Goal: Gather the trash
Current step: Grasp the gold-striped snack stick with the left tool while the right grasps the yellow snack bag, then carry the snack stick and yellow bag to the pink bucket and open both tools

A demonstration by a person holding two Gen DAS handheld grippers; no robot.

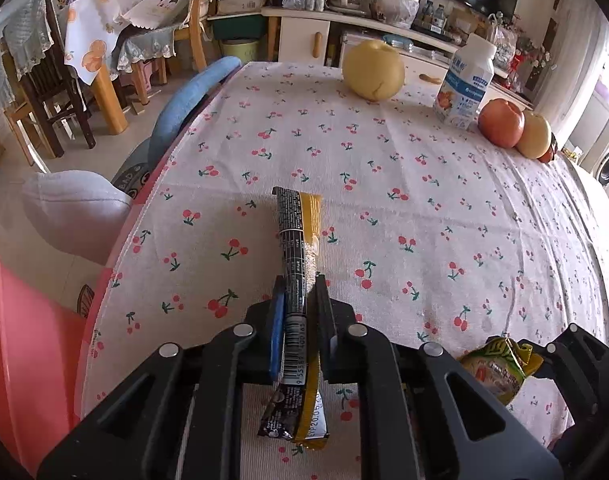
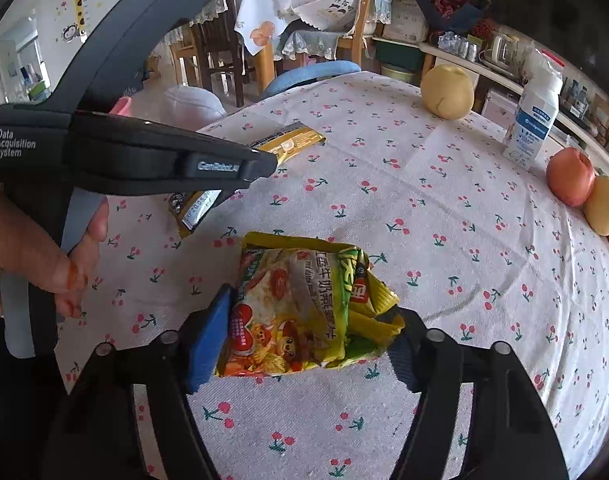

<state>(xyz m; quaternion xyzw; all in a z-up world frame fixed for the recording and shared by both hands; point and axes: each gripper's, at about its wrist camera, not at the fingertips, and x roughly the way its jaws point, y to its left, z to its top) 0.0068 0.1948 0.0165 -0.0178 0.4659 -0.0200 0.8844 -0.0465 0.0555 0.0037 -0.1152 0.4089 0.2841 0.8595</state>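
Left gripper [image 1: 300,280] is pinched tight on the long black-and-gold wrapper [image 1: 300,248], a flat crinkly strip running up the frame's centre from between the blue pads; right gripper [image 2: 308,332] straddles the crumpled glossy yellow-green packet [image 2: 300,308] at lower centre, jaws partly open, left pad at its edge, grip unclear; both lie on the cherry-print tablecloth [image 2: 424,208], woven and creased

- The right gripper [image 2: 304,332] straddles a crumpled yellow-green snack packet [image 2: 300,312] on the cherry-print tablecloth [image 2: 424,208]; both pads touch its sides.
- At left, a hand [image 2: 36,252] holds the left gripper [image 2: 260,160], closed on a yellow-and-black wrapper [image 2: 292,140].
- Beyond: a yellow pear [image 2: 447,91], a white bottle [image 2: 534,120] and an apple [image 2: 570,182].
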